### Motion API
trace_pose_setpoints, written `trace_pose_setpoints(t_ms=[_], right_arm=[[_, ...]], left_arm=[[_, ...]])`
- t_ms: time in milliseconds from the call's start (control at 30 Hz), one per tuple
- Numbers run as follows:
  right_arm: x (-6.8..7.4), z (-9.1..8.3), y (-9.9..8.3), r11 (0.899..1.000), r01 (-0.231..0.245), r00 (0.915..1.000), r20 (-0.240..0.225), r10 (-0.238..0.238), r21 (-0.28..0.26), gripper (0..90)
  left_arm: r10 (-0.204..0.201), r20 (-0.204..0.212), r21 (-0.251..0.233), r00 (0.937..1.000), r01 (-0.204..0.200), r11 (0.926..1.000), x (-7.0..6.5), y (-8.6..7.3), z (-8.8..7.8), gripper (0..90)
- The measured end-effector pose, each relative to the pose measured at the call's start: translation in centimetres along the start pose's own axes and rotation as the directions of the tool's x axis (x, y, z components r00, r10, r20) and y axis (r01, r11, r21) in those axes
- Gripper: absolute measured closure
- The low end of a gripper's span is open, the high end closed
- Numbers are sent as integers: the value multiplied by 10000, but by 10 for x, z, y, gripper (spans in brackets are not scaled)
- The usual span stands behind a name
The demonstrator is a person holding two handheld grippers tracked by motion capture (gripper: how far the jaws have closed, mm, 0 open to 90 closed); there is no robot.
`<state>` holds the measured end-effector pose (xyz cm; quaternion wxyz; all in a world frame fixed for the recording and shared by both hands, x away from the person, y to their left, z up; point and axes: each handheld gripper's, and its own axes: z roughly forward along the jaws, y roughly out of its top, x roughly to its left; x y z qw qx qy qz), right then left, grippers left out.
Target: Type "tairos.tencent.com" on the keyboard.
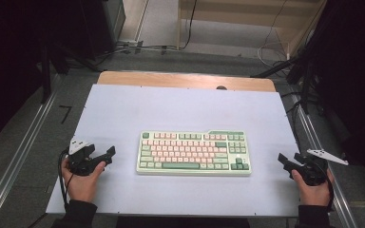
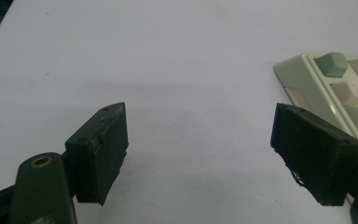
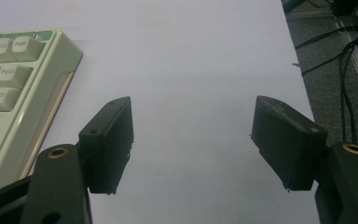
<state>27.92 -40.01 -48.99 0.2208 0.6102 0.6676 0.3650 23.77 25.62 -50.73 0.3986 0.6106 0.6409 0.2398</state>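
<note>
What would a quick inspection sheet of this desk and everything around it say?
Surface: white sheet over a wooden table, flat.
Job's things: keyboard, pale green with pink and green keys, lying flat mid-sheet.
Clutter: nothing seen on the sheet.
Grippers: left gripper and right gripper, both open, holding nothing, one each side of the keyboard, apart from it.
Cables: loose cables on the floor beyond the table.
Surroundings: grey floor, metal rails, wooden furniture behind.

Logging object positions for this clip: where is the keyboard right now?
In the high view the keyboard lies mid-table on the white sheet, between the left gripper and right gripper, touching neither.
</note>
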Motion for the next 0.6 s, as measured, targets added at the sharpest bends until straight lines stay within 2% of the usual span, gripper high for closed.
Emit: trace_pose_setpoints(t_ms=[167,267,333,467,600], right_arm=[[1,3,0,10000,81,9999,78,-81,54,280],[4,4,1,9995,286,9995,114,-287,94,279],[6,5,1,9993,361,9993,88,-362,108,274],[8,7,-1,9991,398,9992,78,-399,163,250],[10,8,-1,9992,358,9994,32,-358,174,235]], left_arm=[[-11,-349,151,9994,16,9999,9,-2,1,182],[57,-481,329,9988,-41,9994,14,-4,3,178],[61,-517,389,9986,-41,9992,15,-4,5,178],[359,-610,396,9975,-336,9987,11,-3,6,176],[451,-520,524,9976,-424,9977,10,-3,7,171]])
